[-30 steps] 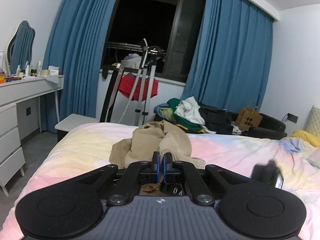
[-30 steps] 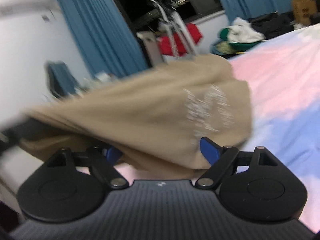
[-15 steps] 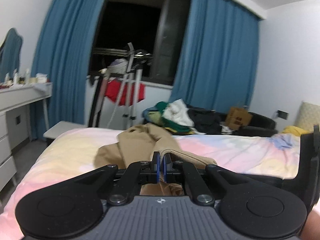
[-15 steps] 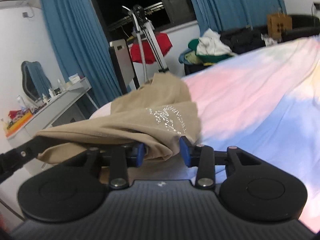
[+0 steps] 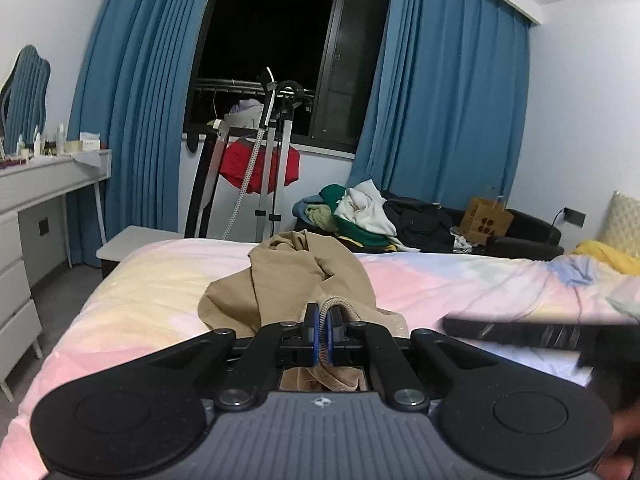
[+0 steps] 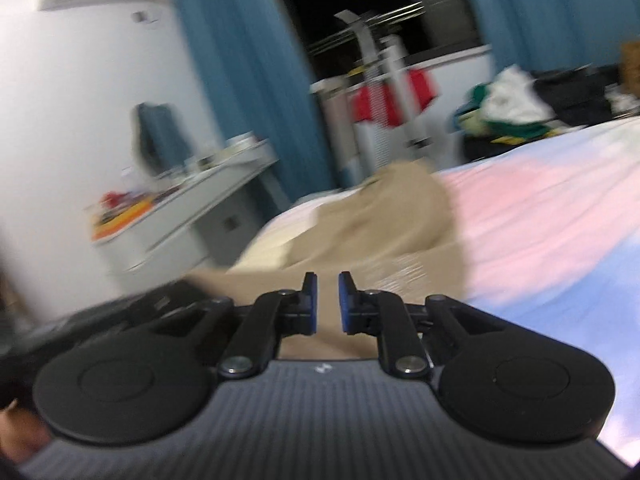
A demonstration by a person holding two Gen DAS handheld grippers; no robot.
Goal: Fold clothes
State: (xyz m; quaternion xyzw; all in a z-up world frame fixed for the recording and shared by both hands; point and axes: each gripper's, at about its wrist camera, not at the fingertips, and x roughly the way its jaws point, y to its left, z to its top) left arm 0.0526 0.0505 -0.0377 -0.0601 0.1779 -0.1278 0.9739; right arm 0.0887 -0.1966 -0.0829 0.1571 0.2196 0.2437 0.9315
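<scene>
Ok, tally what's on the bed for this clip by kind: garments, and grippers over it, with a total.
Tan garment: 1, crumpled on the bed
Yellow cloth at the far right edge: 1
Grippers: 2, the left gripper shut on the tan garment's ribbed edge, the right gripper closing with nothing between its pads
Total: 4

A home bedroom: a bed with pastel sheet, long blue curtains, and a white dressing table.

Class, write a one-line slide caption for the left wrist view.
Left gripper clamps the ribbed hem of a tan garment heaped on a pastel bed.
</scene>
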